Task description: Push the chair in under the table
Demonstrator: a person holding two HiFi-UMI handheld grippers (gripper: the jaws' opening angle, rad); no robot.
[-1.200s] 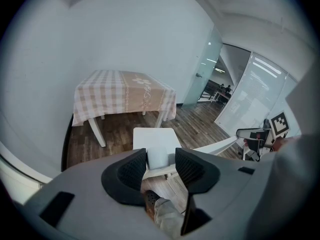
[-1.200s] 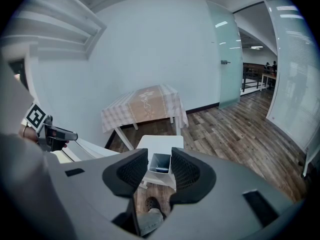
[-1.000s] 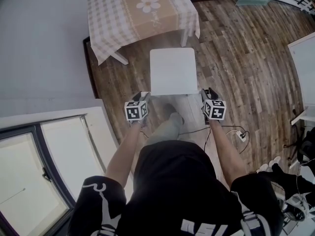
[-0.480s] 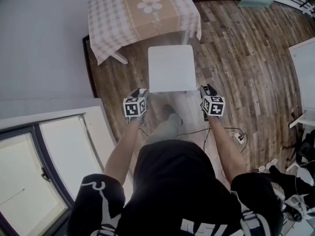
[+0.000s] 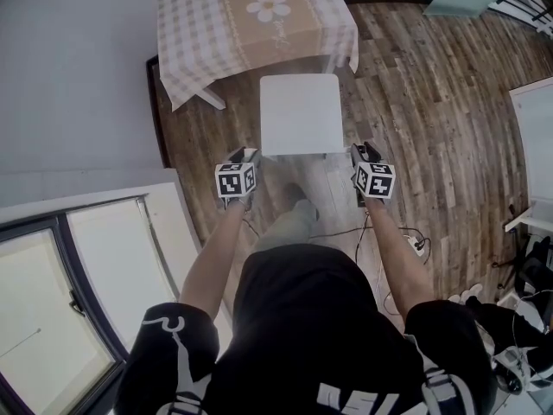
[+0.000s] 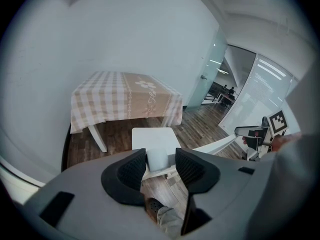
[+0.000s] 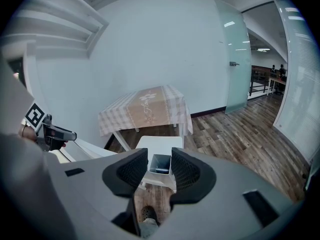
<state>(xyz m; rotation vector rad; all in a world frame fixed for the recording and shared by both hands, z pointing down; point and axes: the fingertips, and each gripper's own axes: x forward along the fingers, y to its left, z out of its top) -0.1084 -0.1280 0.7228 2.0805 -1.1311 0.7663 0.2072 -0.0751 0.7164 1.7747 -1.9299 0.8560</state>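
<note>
A white chair (image 5: 300, 113) stands on the wood floor, its front edge right by the hanging checked cloth of the table (image 5: 194, 33). I stand behind the chair. My left gripper (image 5: 244, 156) is shut on the left top corner of the chair's back, whose white end (image 6: 156, 158) sits between the pads. My right gripper (image 5: 359, 152) is shut on the right top corner, where the hollow end of the chair's back (image 7: 161, 165) is pinched between its pads. The seat (image 6: 155, 135) points at the table (image 6: 115, 96).
A white window sill and dark window frame (image 5: 112, 258) lie close on the left. A cable and power strip (image 5: 415, 245) trail on the floor at the right, near white furniture (image 5: 537, 128). A glass door (image 7: 239, 59) stands beyond the table.
The chair has slid toward the table, its front edge nearing the cloth. Both grippers have moved forward with it, still holding the back's corners.
</note>
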